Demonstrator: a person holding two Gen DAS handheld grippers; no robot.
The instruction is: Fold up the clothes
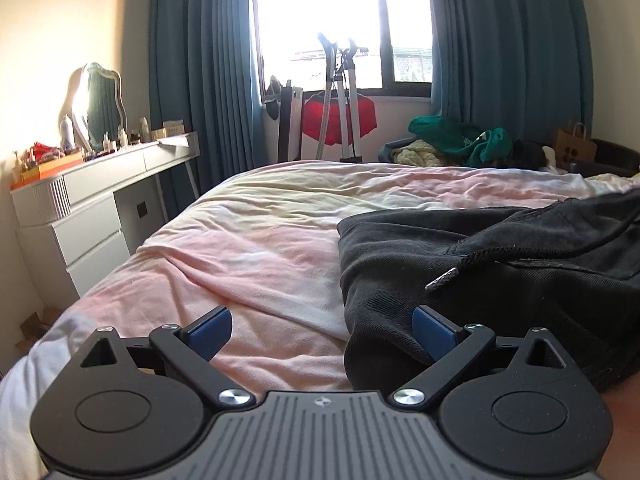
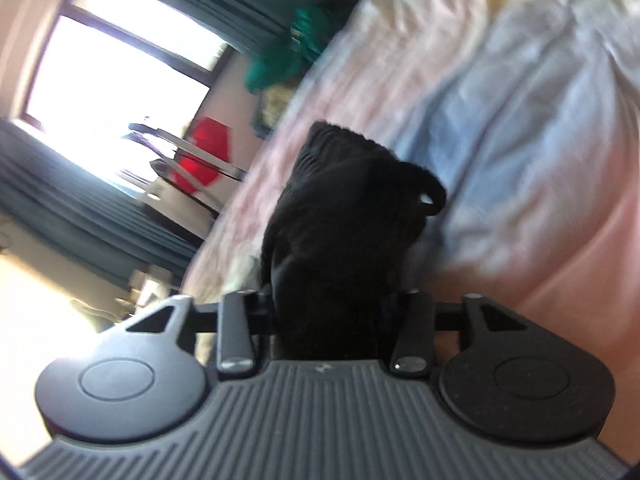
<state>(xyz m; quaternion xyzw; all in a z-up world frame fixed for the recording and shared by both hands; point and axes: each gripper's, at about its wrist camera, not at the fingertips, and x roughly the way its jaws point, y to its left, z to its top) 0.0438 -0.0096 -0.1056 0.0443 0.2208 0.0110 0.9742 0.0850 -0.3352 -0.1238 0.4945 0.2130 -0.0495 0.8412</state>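
I noted the black garment (image 1: 480, 264) on the bed (image 1: 248, 240), right of my spread, empty left gripper (image 1: 322, 332); my right gripper (image 2: 328, 316) was clenched on its bunched cloth.

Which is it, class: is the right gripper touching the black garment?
Touching. In the right wrist view the black garment fills the space between the fingers of the right gripper, bunched against both.
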